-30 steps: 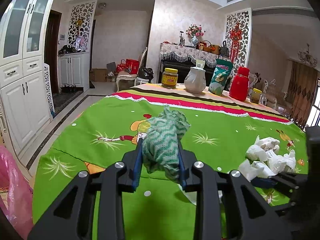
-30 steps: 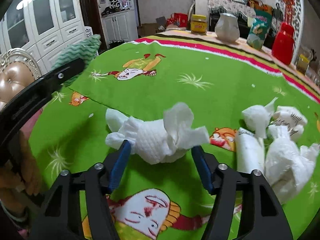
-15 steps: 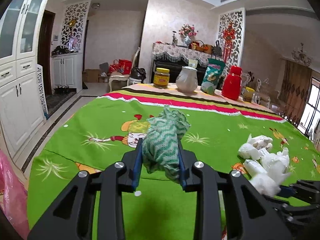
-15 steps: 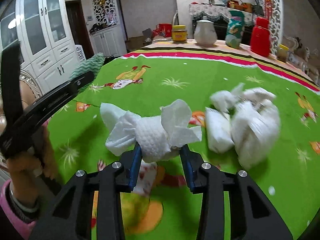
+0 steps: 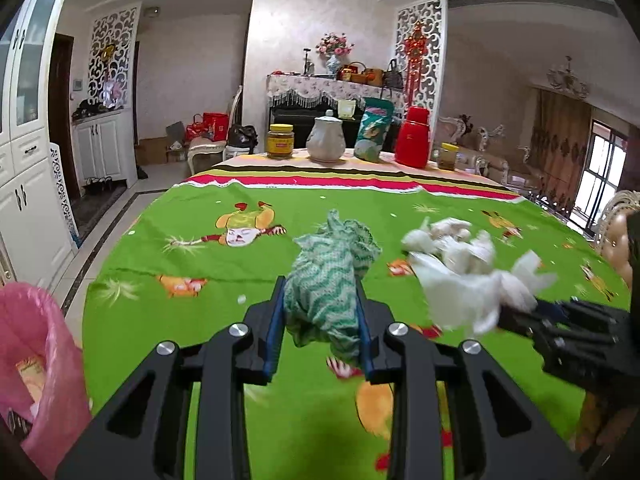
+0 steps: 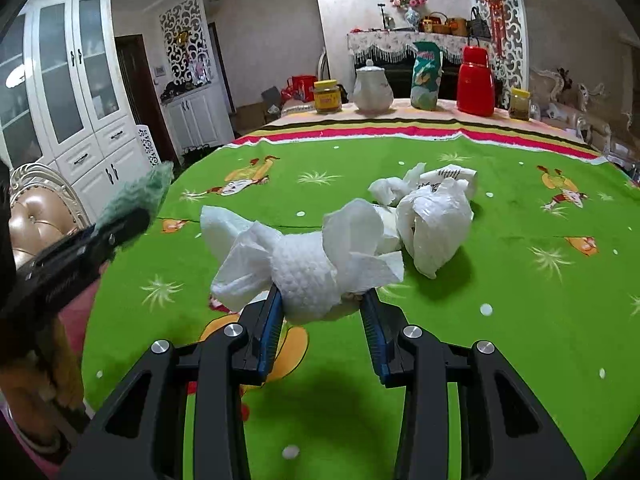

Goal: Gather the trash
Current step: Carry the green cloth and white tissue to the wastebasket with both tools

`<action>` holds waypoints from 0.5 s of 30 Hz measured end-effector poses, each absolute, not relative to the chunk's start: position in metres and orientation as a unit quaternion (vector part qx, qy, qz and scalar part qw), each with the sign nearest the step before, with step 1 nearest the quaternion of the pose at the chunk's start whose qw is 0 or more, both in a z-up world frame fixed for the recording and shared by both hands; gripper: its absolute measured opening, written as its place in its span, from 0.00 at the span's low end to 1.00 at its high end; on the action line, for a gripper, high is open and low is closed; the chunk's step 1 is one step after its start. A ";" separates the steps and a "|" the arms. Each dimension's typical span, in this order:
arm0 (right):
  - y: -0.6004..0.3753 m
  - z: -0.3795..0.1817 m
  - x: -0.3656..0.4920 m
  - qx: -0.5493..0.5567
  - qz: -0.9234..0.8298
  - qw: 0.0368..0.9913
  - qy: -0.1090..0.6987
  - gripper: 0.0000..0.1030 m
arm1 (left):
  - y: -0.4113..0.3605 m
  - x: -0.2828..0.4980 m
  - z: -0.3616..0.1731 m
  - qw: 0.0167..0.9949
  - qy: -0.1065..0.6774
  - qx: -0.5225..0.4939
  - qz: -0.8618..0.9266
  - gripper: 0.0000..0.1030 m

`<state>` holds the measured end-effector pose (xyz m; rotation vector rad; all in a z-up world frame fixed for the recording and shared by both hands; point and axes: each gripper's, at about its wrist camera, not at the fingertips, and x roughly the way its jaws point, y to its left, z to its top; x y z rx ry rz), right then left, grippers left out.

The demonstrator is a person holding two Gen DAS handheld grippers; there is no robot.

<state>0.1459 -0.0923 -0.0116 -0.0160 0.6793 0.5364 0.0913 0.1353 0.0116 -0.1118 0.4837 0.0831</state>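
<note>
Carrying two loads, we pinch a green cloth [image 5: 326,280] in the left gripper [image 5: 320,312] and a paper wad [image 6: 308,264] in the right gripper [image 6: 322,320]; loose flaps could snag or slip free before reaching the pink bag [image 5: 36,360] near left

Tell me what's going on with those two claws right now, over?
Left gripper shut on green cloth. Right gripper shut on paper wad. More tissue pile on tablecloth. Pink bag at left, path clear.
</note>
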 end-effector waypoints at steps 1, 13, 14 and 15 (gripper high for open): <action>-0.093 -0.011 0.142 -0.007 0.260 0.909 0.327 0.36 | 0.133 0.084 0.012 0.969 0.237 -0.053 0.040 0.29; -0.099 -0.006 0.088 -0.003 0.263 0.918 0.297 0.36 | 0.119 0.015 0.003 0.972 0.232 -0.024 0.031 0.29; -0.097 -0.007 0.084 -0.005 0.265 0.918 0.294 0.36 | 0.120 0.013 0.002 0.972 0.233 -0.024 0.032 0.29; -0.095 -0.007 0.082 -0.006 0.268 0.918 0.293 0.36 | 0.121 0.010 0.000 0.971 0.235 -0.027 0.031 0.29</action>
